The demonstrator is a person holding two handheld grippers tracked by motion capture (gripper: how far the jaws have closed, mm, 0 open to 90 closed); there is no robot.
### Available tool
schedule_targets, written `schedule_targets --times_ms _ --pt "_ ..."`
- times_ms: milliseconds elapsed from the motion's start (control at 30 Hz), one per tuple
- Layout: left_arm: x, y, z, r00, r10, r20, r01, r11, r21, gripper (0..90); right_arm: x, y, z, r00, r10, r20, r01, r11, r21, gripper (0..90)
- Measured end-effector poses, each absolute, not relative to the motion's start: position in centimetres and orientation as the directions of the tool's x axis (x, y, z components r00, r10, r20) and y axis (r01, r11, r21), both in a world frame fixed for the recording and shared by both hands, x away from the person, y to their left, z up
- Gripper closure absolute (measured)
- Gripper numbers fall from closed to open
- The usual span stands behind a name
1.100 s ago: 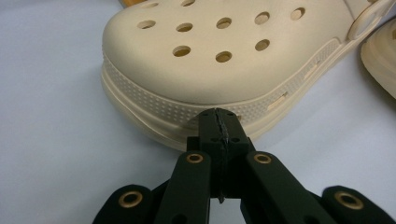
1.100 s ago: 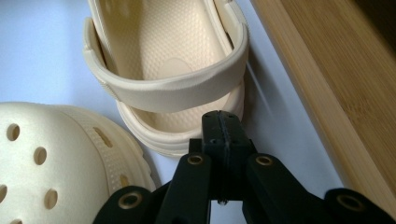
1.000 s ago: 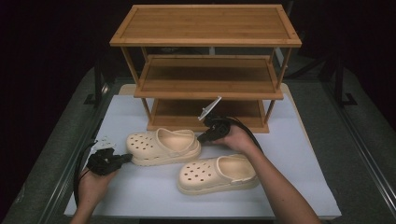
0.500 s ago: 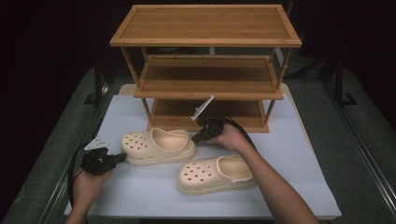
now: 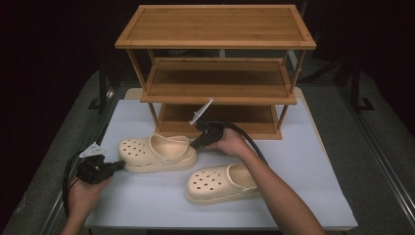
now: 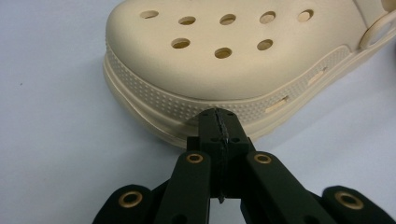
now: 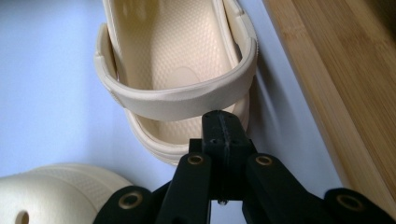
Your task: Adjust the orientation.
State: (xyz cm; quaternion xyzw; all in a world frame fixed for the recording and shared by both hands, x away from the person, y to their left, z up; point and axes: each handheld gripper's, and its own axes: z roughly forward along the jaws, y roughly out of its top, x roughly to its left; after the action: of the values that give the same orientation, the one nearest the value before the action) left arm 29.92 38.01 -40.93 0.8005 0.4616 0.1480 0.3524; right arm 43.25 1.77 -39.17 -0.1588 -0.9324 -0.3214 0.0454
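Cream foam is what both tools press on: in the high view the far clog (image 5: 157,153) lies left of centre on the white mat (image 5: 303,161), its long axis across the frame, holed toe to the left and heel to the right, just in front of the bamboo rack (image 5: 215,73), with the near clog (image 5: 222,182) below and to the right. The left gripper (image 5: 117,166) meets the toe and the right gripper (image 5: 195,145) the heel. From the left gripper view, the closed, empty jaws butt the ribbed sole rim (image 6: 187,112); a nudge could slide off low and tip the shoe. From the right gripper view, jaws likewise closed on nothing sit at the heel under the strap (image 7: 180,100); uneven pushing could skew it into the rack's bottom board (image 7: 336,79).
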Motion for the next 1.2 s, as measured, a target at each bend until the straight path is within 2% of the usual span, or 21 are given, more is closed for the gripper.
schedule_targets --times_ms 500,633,967,1200 --pt "29.8 39.5 -41.0 0.498 0.862 -0.091 0.646 -0.299 0.703 90.0 43.1 4.0 -38.9 -0.96 0.232 0.157 0.279 0.758 0.589 89.9" --pt "29.4 39.5 -41.1 0.494 0.864 -0.096 0.656 -0.298 0.694 90.0 43.8 3.7 -39.0 -0.95 0.275 0.149 0.307 0.727 0.614 89.9" --pt "30.1 39.4 -41.6 0.496 0.863 -0.099 0.664 -0.303 0.683 90.0 44.4 5.2 -39.8 -0.95 0.291 0.117 0.304 0.763 0.57 89.9" --pt "31.2 39.5 -41.4 0.486 0.87 -0.082 0.669 -0.311 0.675 90.0 44.0 5.1 -39.8 -0.951 0.276 0.139 0.305 0.766 0.566 89.9"
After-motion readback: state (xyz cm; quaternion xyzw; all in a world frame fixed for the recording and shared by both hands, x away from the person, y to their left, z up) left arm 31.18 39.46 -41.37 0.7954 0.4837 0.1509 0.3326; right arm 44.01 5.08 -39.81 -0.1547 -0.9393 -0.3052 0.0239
